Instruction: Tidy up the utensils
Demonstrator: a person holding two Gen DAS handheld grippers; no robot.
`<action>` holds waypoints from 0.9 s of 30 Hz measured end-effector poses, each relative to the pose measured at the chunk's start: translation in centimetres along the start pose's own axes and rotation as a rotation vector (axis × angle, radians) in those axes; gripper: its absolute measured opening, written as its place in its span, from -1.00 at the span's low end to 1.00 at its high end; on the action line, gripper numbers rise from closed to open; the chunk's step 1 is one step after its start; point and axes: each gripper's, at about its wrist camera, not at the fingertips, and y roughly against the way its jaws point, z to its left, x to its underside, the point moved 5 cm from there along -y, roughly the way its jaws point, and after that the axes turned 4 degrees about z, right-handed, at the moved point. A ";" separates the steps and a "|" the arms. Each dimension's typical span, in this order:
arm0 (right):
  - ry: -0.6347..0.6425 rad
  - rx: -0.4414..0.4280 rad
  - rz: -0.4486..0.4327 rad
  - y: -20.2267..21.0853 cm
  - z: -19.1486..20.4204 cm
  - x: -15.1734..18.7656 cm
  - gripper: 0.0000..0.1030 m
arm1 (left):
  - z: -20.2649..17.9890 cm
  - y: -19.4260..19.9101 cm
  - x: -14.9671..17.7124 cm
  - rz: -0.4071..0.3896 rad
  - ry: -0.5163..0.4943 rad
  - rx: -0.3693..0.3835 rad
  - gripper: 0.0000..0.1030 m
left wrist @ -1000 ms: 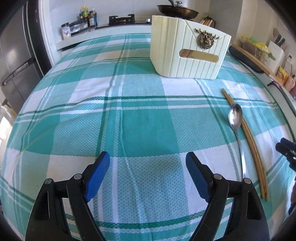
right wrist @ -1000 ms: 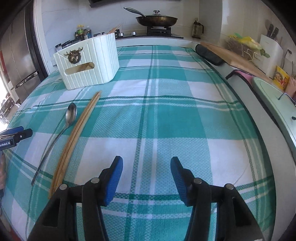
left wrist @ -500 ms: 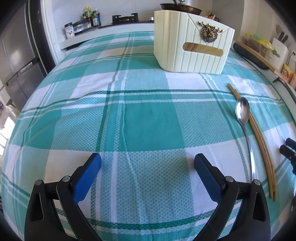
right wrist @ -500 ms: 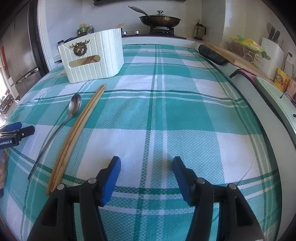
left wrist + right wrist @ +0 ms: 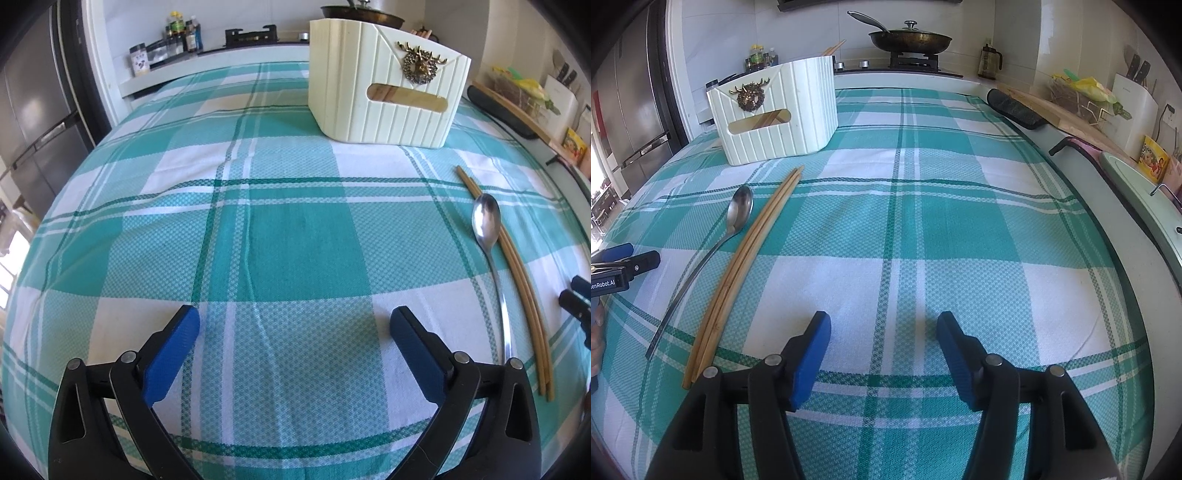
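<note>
A metal spoon (image 5: pixel 496 280) and a pair of wooden chopsticks (image 5: pixel 517 266) lie side by side on the green plaid tablecloth (image 5: pixel 295 240). A cream ribbed utensil holder (image 5: pixel 369 99) with a deer emblem stands beyond them, with chopsticks showing through its slot. My left gripper (image 5: pixel 294 317) is open over bare cloth, left of the spoon. In the right wrist view the spoon (image 5: pixel 705 258) and chopsticks (image 5: pixel 750 251) lie left of my right gripper (image 5: pixel 884 321), which is open with nothing between its pads. The holder (image 5: pixel 783 118) stands at the far left there.
A lidded pan (image 5: pixel 908 38) sits on the stove behind the table. A fridge (image 5: pixel 624 110) stands at the left, spice bottles (image 5: pixel 177 33) at the back. Along the right run a black roll (image 5: pixel 1015 107), a cutting board, a knife block (image 5: pixel 1134 107) and a sink (image 5: pixel 1137 192).
The left gripper's jaws have spread clearly wider. The right gripper's jaws have opened a little. The spoon, chopsticks and holder lie where they were.
</note>
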 end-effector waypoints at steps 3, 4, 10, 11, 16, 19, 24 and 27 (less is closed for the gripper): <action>0.000 -0.001 0.000 0.0 0.0 0.0 0.19 | 0.1 0.0 0.0 0.000 0.001 -0.003 0.99; 0.000 0.000 0.000 0.0 0.0 0.0 0.19 | 0.1 -0.1 -0.1 0.000 0.002 -0.003 0.99; 0.010 0.002 0.009 -0.6 -0.4 -1.1 0.23 | 0.5 -0.8 -1.5 -0.003 0.019 -0.021 0.99; 0.003 0.015 0.008 -0.8 -0.8 -1.6 0.23 | 0.6 -1.1 -1.8 -0.002 0.027 -0.018 0.99; -0.036 0.037 0.014 -3.0 -2.4 -4.0 0.52 | 0.8 -1.5 -2.1 -0.003 0.045 -0.014 0.99; -0.058 0.048 0.030 -3.7 -2.9 -4.5 0.79 | 0.8 -1.5 -2.1 -0.003 0.044 -0.016 0.99; -0.038 0.039 0.042 -3.9 -2.4 -4.4 0.96 | 0.8 -1.5 -2.1 -0.003 0.045 -0.016 0.99; -0.040 0.035 0.044 -3.9 -2.5 -4.4 0.97 | 0.8 -1.5 -2.1 -0.003 0.045 -0.016 0.99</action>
